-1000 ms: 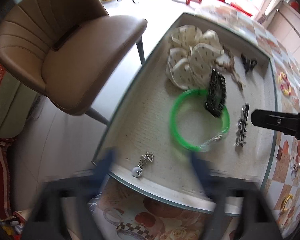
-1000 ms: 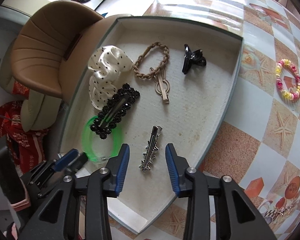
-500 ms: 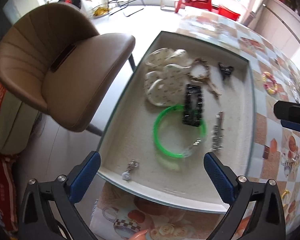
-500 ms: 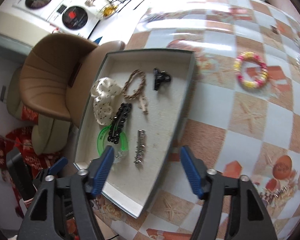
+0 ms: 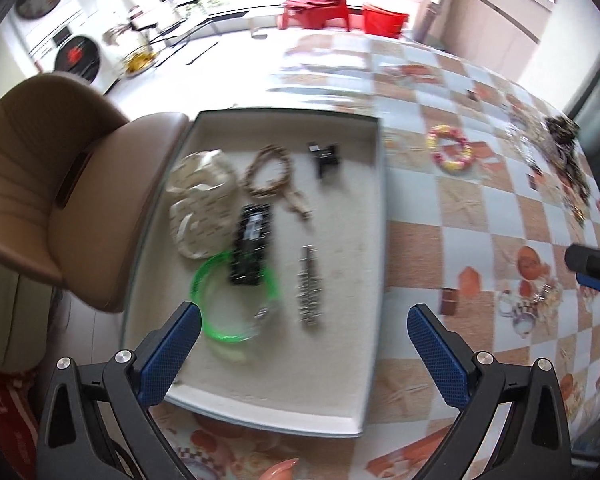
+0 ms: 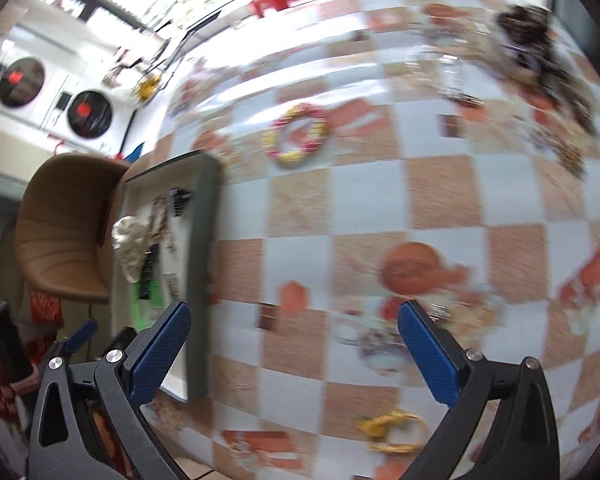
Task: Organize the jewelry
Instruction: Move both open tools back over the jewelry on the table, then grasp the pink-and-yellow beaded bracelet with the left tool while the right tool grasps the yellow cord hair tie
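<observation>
1. Both tongs, left tongs and right tongs, stand wide apart, holding nothing.
2. Beaded bracelet lies on the surface beyond the tray's far right corner.
3. Likely light, slippery; pinch across one side of its ring.

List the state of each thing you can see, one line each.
left hand-held gripper: open, empty, above tray
right hand-held gripper: open, empty, over tablecloth
tray: holds several pieces
green bangle: in tray, under black barrette
silver clip: flat in tray
beaded bracelet: outside tray
</observation>
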Action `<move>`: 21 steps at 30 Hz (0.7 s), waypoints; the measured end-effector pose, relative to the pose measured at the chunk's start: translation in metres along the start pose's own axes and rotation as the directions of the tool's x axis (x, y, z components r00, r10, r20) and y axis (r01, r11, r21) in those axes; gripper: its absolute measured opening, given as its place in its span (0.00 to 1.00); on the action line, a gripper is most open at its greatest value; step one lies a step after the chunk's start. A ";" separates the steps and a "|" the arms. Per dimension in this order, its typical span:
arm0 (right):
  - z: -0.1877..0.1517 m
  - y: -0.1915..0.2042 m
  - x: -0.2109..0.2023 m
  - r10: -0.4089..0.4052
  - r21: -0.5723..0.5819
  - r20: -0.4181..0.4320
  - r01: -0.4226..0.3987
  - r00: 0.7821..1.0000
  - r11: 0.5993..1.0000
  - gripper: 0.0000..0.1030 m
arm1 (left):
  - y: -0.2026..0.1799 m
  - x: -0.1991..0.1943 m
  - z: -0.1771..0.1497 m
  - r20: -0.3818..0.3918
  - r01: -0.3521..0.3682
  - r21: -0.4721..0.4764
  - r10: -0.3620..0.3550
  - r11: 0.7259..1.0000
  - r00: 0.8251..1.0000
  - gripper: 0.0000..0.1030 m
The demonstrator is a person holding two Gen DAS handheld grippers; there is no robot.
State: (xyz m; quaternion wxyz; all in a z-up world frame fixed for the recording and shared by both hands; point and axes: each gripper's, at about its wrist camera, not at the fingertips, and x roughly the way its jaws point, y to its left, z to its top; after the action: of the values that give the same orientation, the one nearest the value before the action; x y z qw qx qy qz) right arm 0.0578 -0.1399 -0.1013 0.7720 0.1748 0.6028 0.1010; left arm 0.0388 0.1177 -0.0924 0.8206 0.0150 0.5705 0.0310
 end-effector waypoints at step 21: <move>-0.087 -0.051 0.008 -0.143 -0.044 -0.131 0.139 0.981 0.989 1.00 | -0.116 0.037 0.054 -0.029 0.147 0.154 -0.144 0.977 0.989 1.00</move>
State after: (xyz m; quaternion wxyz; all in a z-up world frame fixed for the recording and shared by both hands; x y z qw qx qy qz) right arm -0.0272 -0.1709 -0.1474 0.7379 0.1112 0.6622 0.0679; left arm 0.1062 0.0054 -0.1148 0.8119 0.0370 0.5780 -0.0736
